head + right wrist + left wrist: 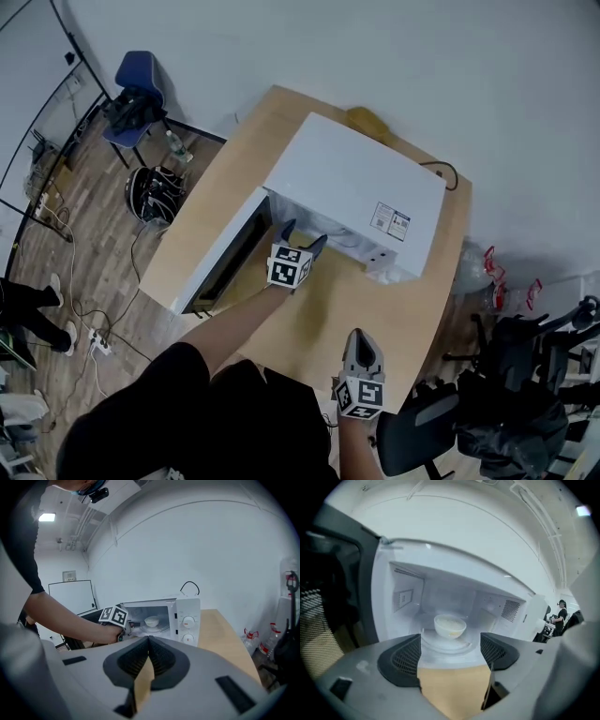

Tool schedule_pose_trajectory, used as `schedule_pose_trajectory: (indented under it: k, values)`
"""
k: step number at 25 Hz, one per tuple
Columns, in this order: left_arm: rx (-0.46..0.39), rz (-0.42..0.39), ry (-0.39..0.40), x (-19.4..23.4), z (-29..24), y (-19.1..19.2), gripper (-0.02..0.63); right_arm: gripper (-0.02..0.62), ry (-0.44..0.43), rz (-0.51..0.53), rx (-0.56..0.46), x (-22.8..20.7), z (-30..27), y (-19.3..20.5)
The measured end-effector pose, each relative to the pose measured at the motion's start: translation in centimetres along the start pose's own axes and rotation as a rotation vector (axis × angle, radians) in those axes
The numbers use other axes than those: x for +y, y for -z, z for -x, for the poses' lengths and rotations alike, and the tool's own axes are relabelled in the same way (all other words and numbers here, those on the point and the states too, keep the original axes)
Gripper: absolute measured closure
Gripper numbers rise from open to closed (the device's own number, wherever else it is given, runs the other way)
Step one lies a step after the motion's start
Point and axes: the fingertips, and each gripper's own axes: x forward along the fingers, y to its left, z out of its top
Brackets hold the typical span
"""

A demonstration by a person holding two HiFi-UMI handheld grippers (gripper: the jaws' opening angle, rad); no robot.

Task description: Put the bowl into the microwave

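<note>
The small white round bowl sits inside the white box microwave. The left gripper waits at the microwave's opening, jaws wide and empty. The right gripper, farther from the microwave, has its jaws pressed together. I think the dark open door needs closing next.

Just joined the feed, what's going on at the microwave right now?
The bowl sits inside the white microwave, whose door stands open. The left gripper is just outside the opening, jaws apart and empty. The right gripper hangs nearer the person, jaws together, holding nothing.
</note>
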Motion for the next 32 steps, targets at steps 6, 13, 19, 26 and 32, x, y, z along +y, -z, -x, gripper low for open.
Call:
schedule_pose_trajectory:
  k: [6, 13, 19, 26, 32]
  values:
    - [-0.014, 0.088, 0.016, -1.8, 11.2, 0.8, 0.230, 0.536, 0.043, 0.019, -0.050, 3.0, 3.6, -0.5]
    - [-0.090, 0.045, 0.103, -5.2, 24.9, -0.7, 0.230, 0.535, 0.084, 0.003, -0.187, 8.3, 8.2, -4.3]
    - [-0.181, -0.026, 0.159, -9.2, 36.4, -1.7, 0.230, 0.535, 0.073, 0.055, -0.182, 14.2, 13.4, -4.8]
    - [-0.338, -0.015, 0.196, -11.3, 45.9, -3.4, 0.235, 0.535, 0.058, 0.083, -0.215, 19.7, 18.1, -4.4]
    - [-0.412, -0.070, 0.194, -10.6, 50.7, -3.7, 0.532, 0.535, 0.067, 0.127, -0.225, 22.6, 19.4, -4.0]
